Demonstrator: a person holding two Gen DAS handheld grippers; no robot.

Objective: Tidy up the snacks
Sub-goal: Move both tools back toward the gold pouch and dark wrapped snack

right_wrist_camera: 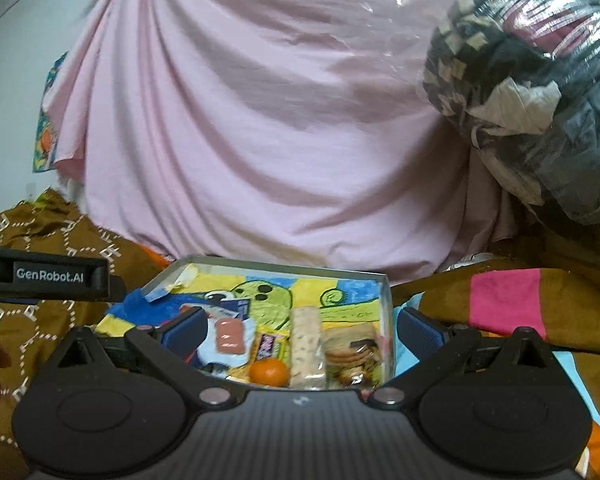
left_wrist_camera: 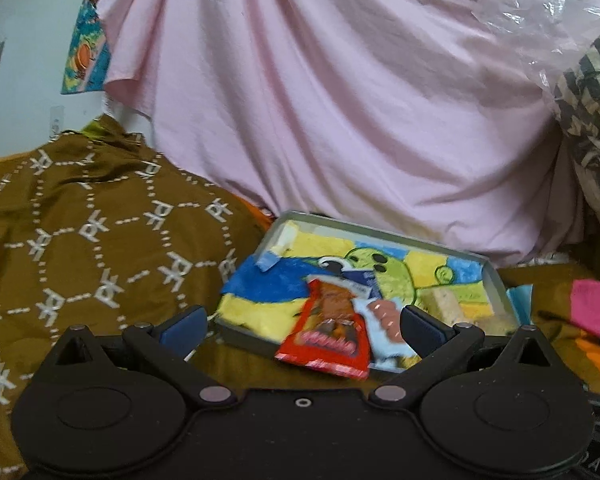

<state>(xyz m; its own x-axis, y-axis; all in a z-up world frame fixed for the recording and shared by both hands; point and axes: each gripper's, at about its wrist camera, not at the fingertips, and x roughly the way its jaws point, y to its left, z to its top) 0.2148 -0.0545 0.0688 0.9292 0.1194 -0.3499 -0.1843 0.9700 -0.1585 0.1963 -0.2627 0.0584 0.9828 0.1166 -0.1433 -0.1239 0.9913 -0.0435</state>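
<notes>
Both grippers stand wide open with nothing between the pads. The left gripper [left_wrist_camera: 302,330] sits low in its view, and the right gripper [right_wrist_camera: 300,330] likewise frames the tray [right_wrist_camera: 284,266] from below centre.

The snacks lie in that shallow metal tray, lined with a cartoon-print cloth, at lower centre of both views. In the left wrist view a red packet [left_wrist_camera: 326,340] hangs over the tray's near rim, overlapping a pale blue packet [left_wrist_camera: 384,332] just to its right. In the right wrist view an orange fruit [right_wrist_camera: 269,372] sits at the near edge, with a pale wrapped bar [right_wrist_camera: 306,348] beside it and a clear pack of biscuits [right_wrist_camera: 350,356] at the right end.

The step in hand looks like a pause between placements — the next pick is likely the red packet, since it is only half inside. To do it well, approach it from the overhanging end, close on the flat of the wrapper rather than its crimped seam, and lift clear before sliding it inward, so the pale blue packet is not dragged along. Keep the other gripper free of the tray's rim; a nudge could shift the tray on the soft brown cloth [left_wrist_camera: 100,240].
</notes>
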